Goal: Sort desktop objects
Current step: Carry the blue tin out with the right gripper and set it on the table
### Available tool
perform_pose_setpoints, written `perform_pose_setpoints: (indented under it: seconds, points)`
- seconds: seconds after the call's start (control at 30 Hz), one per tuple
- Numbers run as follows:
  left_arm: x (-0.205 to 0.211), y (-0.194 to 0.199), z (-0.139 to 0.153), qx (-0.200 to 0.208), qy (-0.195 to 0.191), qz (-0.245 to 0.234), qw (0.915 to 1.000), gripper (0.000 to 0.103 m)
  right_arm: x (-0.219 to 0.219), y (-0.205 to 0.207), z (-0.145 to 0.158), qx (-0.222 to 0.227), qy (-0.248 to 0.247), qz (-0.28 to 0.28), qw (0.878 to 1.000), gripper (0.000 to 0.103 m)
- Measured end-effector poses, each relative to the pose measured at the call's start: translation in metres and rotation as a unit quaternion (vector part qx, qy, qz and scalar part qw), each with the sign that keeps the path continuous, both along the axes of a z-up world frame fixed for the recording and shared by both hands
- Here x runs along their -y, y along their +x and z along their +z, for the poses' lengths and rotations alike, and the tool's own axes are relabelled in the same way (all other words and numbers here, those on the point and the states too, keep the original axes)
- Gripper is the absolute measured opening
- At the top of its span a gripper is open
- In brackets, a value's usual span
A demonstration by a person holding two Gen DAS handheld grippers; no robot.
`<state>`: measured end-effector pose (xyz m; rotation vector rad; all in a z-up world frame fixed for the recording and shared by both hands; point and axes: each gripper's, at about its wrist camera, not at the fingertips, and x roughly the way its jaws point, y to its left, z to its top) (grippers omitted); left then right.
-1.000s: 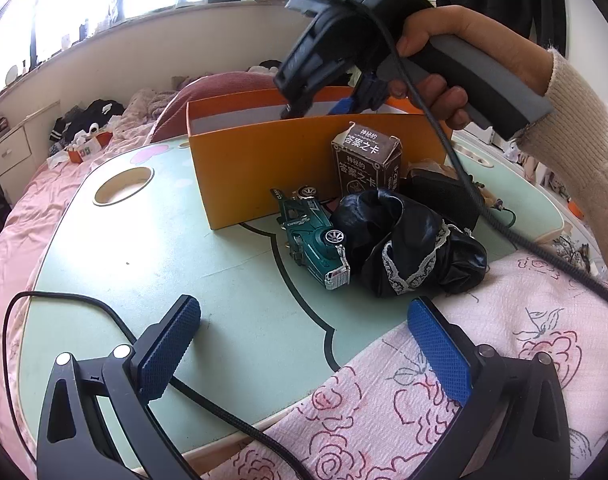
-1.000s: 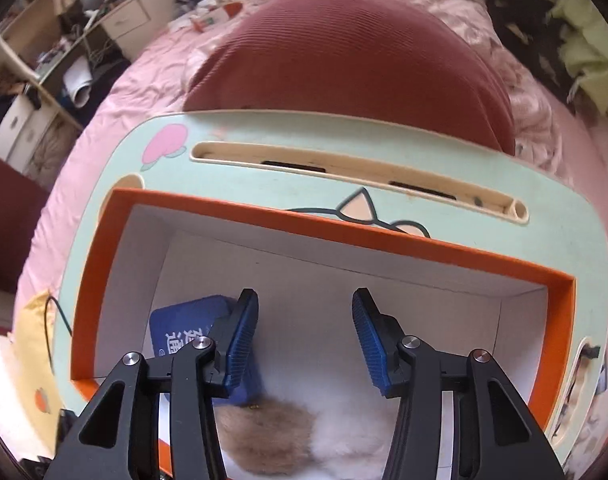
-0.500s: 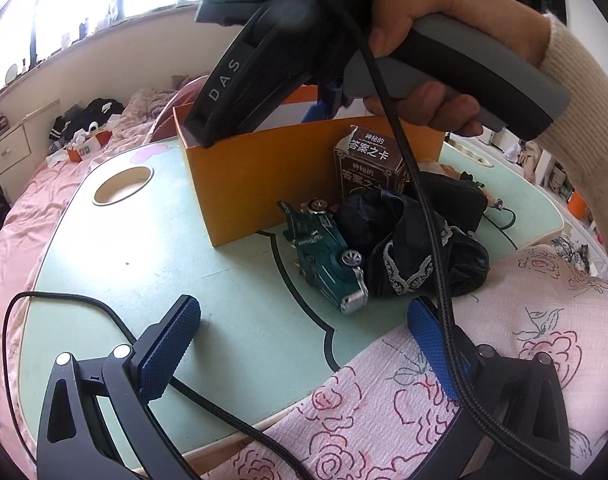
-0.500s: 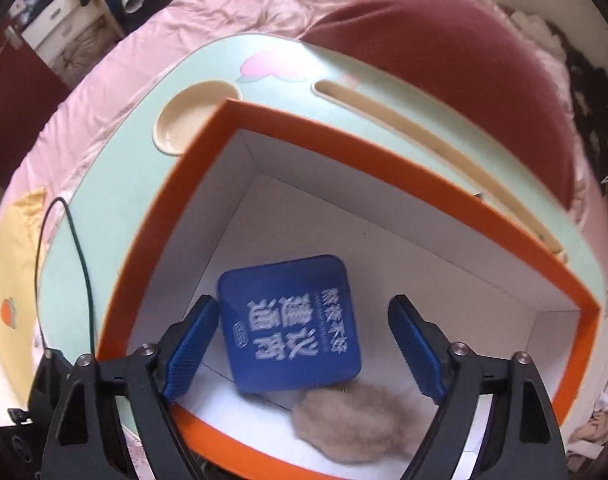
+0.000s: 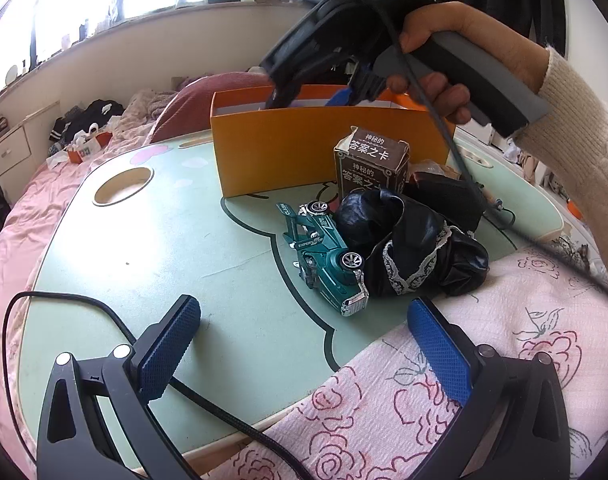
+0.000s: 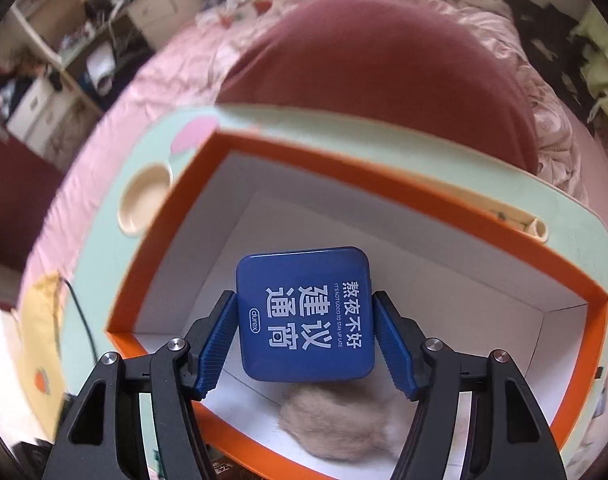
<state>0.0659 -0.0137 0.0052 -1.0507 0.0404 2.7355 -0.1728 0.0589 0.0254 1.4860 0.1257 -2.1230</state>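
Inside the orange box [image 6: 384, 172], which is white within, a blue tin [image 6: 306, 314] with white lettering sits between the pads of my right gripper [image 6: 306, 336]. Its jaws are closing and both pads touch the tin's sides. A beige fluffy ball [image 6: 336, 424] lies below the tin on the box floor. From the left wrist view, the right gripper [image 5: 304, 100] dips into the orange box [image 5: 304, 152], held by a hand. A green toy car [image 5: 324, 256], a brown card box [image 5: 370, 164] and a black lace-trimmed cloth [image 5: 412, 248] lie in front. My left gripper [image 5: 304, 344] stands open and holds nothing.
The green lap table [image 5: 164, 248] has a round cup recess [image 5: 122, 186] at its left. A black cable [image 5: 84, 304] crosses its front edge. A pink floral cloth [image 5: 504, 340] covers the near right. A dark red cushion [image 6: 384, 80] lies behind the table on the bed.
My right gripper opened wide over the box, then narrowed onto the blue tin, which now sits between its pads. The left gripper has stayed still.
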Motion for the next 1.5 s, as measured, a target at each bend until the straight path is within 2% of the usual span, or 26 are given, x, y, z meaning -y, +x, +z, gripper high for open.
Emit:
perform_pose_setpoints:
  seconds: [0.1, 0.2, 0.23, 0.27, 0.33, 0.4, 0.53, 0.63, 0.73, 0.83, 0.93, 1.0, 1.03, 1.1, 1.13, 1.3, 1.43, 1.5]
  points:
    - [0.0, 0.0, 0.0, 0.0, 0.0, 0.0, 1.0, 0.103, -0.035, 0.013, 0.032, -0.029, -0.044, -0.008, 0.999, 0.067]
    - [0.0, 0.001, -0.001, 0.0, 0.0, 0.0, 1.0, 0.103, -0.064, 0.043, 0.068, -0.074, -0.069, 0.004, 0.995, 0.067]
    - [0.0, 0.001, 0.0, 0.0, 0.0, 0.0, 1.0, 0.103, -0.074, 0.053, 0.078, -0.091, -0.068, 0.01, 0.994, 0.067]
    - [0.0, 0.001, -0.001, 0.0, 0.0, 0.0, 1.0, 0.103, -0.09, 0.082, 0.087, -0.118, -0.059, 0.02, 0.991, 0.067]
    - [0.0, 0.001, -0.001, 0.0, 0.0, 0.0, 1.0, 0.103, -0.111, 0.113, 0.09, -0.158, -0.032, 0.02, 0.987, 0.067]
    - [-0.001, 0.002, 0.0, 0.0, -0.001, 0.0, 1.0, 0.103, -0.133, 0.143, 0.076, -0.172, 0.003, 0.02, 0.985, 0.067]
    - [-0.001, 0.002, 0.0, 0.0, -0.001, 0.0, 1.0, 0.103, -0.168, 0.153, 0.031, -0.13, 0.034, 0.012, 0.991, 0.067]
    - [0.0, 0.002, 0.0, 0.0, 0.0, 0.0, 1.0, 0.103, -0.183, 0.148, 0.008, -0.1, 0.032, -0.001, 0.994, 0.067]
    - [-0.001, 0.002, 0.0, 0.0, 0.0, 0.0, 1.0, 0.103, -0.18, 0.136, -0.013, -0.069, 0.026, -0.01, 0.997, 0.067]
    - [-0.002, 0.002, 0.0, 0.0, 0.0, 0.0, 1.0, 0.103, -0.168, 0.13, -0.018, -0.062, 0.009, -0.006, 0.998, 0.067]
    - [-0.002, 0.002, 0.0, 0.0, 0.0, 0.0, 1.0, 0.103, -0.153, 0.129, -0.019, -0.077, -0.006, -0.005, 0.997, 0.067]
    - [-0.002, 0.002, 0.0, 0.0, 0.0, 0.0, 1.0, 0.103, -0.151, 0.13, -0.015, -0.09, -0.038, -0.009, 0.995, 0.068]
    - [-0.002, 0.002, 0.0, 0.0, 0.0, 0.0, 1.0, 0.103, -0.153, 0.133, -0.013, -0.1, -0.056, -0.014, 0.993, 0.071]
    - [-0.002, 0.002, 0.0, 0.0, 0.0, 0.0, 1.0, 0.103, -0.161, 0.145, -0.004, -0.13, -0.083, -0.03, 0.988, 0.086]
    - [-0.002, 0.002, 0.0, 0.0, 0.0, 0.001, 1.0, 0.103, -0.162, 0.15, 0.0, -0.142, -0.086, -0.034, 0.985, 0.087]
    - [-0.002, 0.002, 0.0, 0.0, 0.0, 0.001, 1.0, 0.103, -0.171, 0.193, -0.003, -0.187, -0.048, -0.023, 0.981, 0.089]
    - [-0.002, 0.002, 0.0, 0.0, 0.0, 0.001, 1.0, 0.103, -0.172, 0.214, -0.017, -0.2, -0.035, -0.024, 0.979, 0.09]
    - [-0.002, 0.002, 0.0, 0.0, 0.0, 0.001, 1.0, 0.103, -0.167, 0.216, -0.027, -0.196, -0.029, -0.018, 0.98, 0.095]
